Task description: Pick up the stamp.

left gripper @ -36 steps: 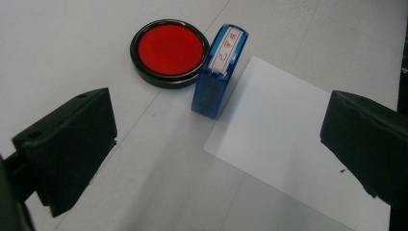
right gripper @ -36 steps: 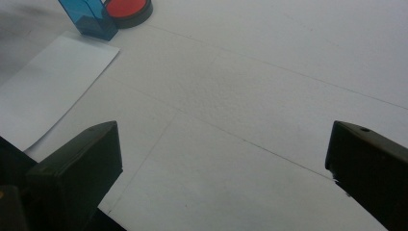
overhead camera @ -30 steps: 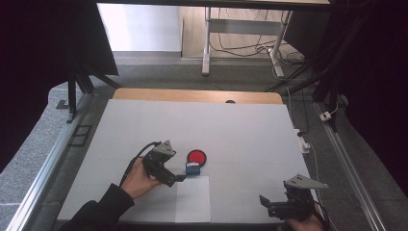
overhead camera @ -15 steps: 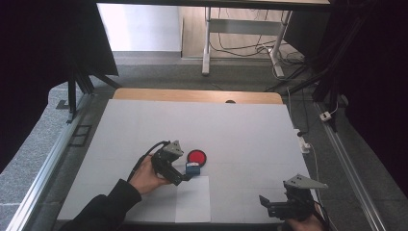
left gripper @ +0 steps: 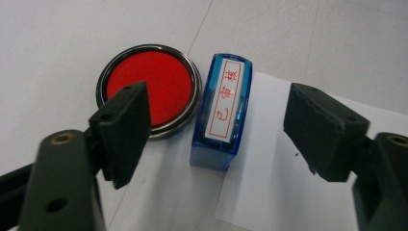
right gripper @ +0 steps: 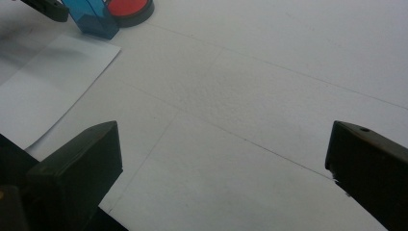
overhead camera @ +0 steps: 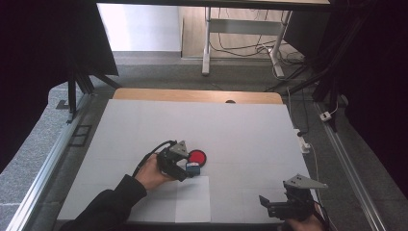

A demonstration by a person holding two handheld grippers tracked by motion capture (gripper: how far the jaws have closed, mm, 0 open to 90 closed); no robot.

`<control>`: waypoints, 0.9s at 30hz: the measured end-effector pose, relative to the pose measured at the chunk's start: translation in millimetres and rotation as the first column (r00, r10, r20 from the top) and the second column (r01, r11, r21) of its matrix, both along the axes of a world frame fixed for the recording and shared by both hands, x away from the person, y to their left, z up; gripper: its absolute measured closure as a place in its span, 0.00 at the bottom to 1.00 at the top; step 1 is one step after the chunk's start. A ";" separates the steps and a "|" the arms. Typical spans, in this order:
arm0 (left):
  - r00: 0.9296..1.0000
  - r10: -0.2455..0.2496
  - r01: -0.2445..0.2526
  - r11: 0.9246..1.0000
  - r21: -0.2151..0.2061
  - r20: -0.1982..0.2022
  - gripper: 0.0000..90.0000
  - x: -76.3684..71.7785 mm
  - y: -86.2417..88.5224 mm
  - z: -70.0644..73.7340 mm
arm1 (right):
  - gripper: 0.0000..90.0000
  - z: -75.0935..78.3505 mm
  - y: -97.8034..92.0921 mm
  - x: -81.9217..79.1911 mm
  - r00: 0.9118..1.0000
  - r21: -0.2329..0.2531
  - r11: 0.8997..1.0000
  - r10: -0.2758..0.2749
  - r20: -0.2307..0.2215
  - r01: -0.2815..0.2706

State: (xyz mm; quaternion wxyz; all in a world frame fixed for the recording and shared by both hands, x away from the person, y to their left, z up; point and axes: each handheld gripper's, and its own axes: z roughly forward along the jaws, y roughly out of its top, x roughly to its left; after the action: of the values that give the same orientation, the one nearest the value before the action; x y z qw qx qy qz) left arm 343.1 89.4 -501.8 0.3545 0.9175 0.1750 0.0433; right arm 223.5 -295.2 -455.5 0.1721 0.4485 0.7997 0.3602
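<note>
A blue translucent stamp with a white label and red characters stands on the table beside a round red ink pad in a dark metal rim. My left gripper is open, its jaws standing either side of the stamp without touching it. From above, the left gripper sits just left of the stamp and the ink pad. My right gripper is open near the table's front right edge, over bare table.
A white sheet of paper lies at the front middle, just under the stamp. The grey-white table cover stretches back to a wooden strip. A white power strip sits at the right edge.
My left gripper has moved right and slightly forward, closing in on the stamp. The right gripper has stayed where it was.
</note>
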 end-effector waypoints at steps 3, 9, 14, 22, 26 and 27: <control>1.000 -0.016 0.016 1.000 0.003 0.005 0.37 0.9 -1.5 -0.3 | 0.00 0.0 -0.1 0.0 1.000 0.001 1.000 0.001 -0.001 -0.001; 0.999 -0.044 0.044 0.999 0.012 -0.006 0.52 3.3 -2.0 -2.6 | 0.00 0.0 -0.1 0.0 1.000 0.000 1.000 0.002 -0.001 -0.002; 0.998 -0.060 0.060 0.998 0.010 -0.020 0.59 5.2 -3.2 -5.2 | 0.00 0.0 0.1 0.0 1.000 0.000 1.000 0.003 -0.001 -0.003; 0.997 -0.078 0.079 0.997 0.014 -0.021 0.66 7.6 -4.2 -7.0 | 0.00 -0.1 0.1 -0.1 1.000 -0.001 1.000 0.005 -0.001 -0.005; 0.997 -0.081 0.081 0.997 0.018 -0.016 0.69 8.1 -4.0 -7.2 | 0.00 -0.2 0.2 -0.1 1.000 0.001 1.000 0.004 0.000 -0.004; 0.996 -0.083 0.083 0.996 0.016 -0.015 0.71 8.2 -3.8 -7.1 | 0.00 -0.1 0.1 -0.1 1.000 -0.001 1.000 0.005 0.000 -0.005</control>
State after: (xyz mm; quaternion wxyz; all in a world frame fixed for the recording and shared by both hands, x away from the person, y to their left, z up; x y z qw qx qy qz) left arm 351.2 85.7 -508.8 0.3470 0.9272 0.1388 0.0233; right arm 223.4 -295.0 -455.5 0.1715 0.4465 0.8010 0.3602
